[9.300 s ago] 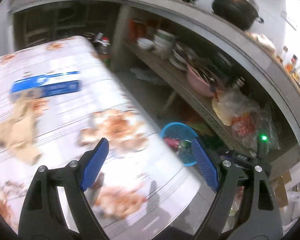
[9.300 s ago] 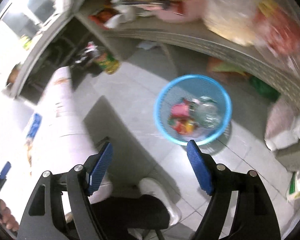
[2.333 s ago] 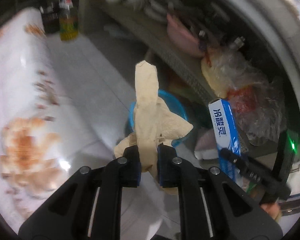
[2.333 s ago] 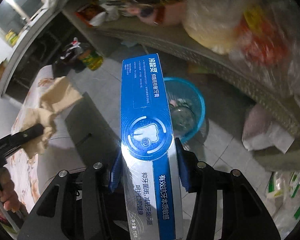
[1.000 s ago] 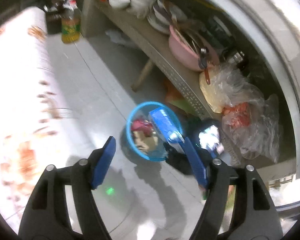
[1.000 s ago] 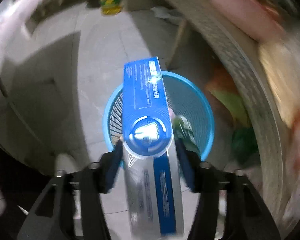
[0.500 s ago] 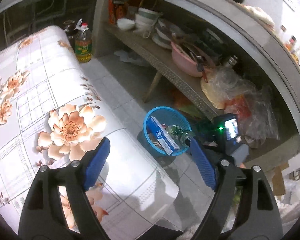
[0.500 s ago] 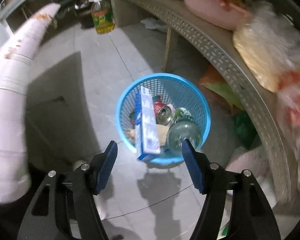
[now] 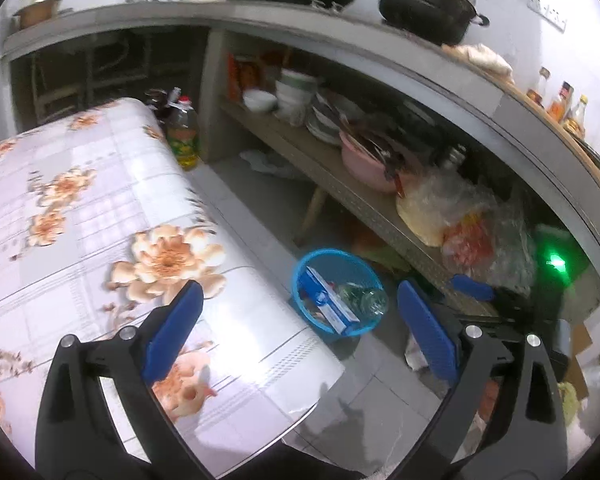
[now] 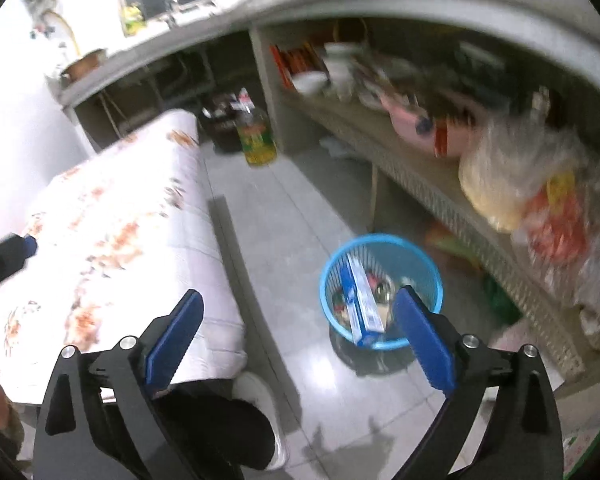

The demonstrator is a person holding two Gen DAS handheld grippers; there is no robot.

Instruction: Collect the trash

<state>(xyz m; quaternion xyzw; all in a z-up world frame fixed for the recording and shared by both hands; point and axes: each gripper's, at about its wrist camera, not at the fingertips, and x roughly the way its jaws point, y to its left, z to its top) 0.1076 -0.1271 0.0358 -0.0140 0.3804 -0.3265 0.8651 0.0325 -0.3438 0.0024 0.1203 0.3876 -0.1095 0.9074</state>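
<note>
The left gripper (image 9: 296, 336) fills the bottom of its frame with both blue pads spread wide and nothing between them; its jaws have just been opening. The right gripper (image 10: 298, 338) is likewise released and empty at the bottom of its own view, its jaws also just opened.

Both claws are free because, as I judge it, the trash has been let go. The blue box (image 10: 360, 300) stands tilted inside the blue basket (image 10: 430, 272), right of centre in the right wrist view, leaning on the rim with one end poking above it. In the left wrist view the same box (image 9: 328, 302) lies slanted in the basket (image 9: 300, 268) beside a clear bottle (image 9: 364, 298), just below centre.

The table (image 9: 80, 208), under a floral cloth, takes the left half of that frame and shows no litter on the part in view. The basket sits on a pale tiled floor (image 10: 284, 216), close to a low shelf (image 9: 352, 188) crowded with bowls and plastic bags. An oil bottle (image 9: 183, 136) stands on the floor past the table's far corner, and a dark pot (image 9: 426, 4) rests on the counter, upper right.
</note>
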